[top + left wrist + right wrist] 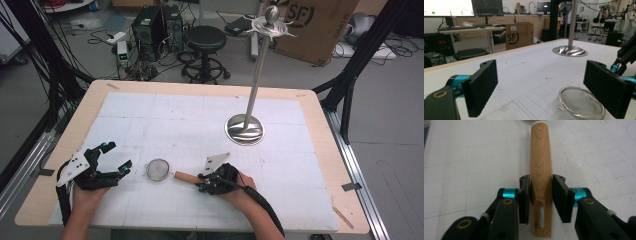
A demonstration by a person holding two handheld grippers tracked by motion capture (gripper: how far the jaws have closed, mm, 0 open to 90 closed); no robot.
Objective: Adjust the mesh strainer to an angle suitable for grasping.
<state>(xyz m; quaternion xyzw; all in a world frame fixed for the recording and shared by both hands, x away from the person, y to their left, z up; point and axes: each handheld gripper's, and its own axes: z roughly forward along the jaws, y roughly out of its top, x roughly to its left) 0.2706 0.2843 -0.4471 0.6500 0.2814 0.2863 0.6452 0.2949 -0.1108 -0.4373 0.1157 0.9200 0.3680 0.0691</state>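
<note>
A small strainer lies on the white mat, its round mesh bowl [159,169] to the left and its wooden handle [186,176] pointing right. My right gripper [201,182] is shut on that handle; in the right gripper view both pads press the handle [540,170] near its slotted end, at the right gripper [540,195]. My left gripper [118,157] stands open just left of the mesh bowl, resting low on the mat. In the left gripper view the mesh bowl [580,103] lies by the right jaw of the left gripper [541,87], partly behind it.
A tall metal stand with a round base [244,130] and a hooked top [271,25] rises at the mat's right centre; its base [570,51] shows ahead of the left gripper. Beyond the table's far edge are a stool [206,40] and a cardboard box [315,25].
</note>
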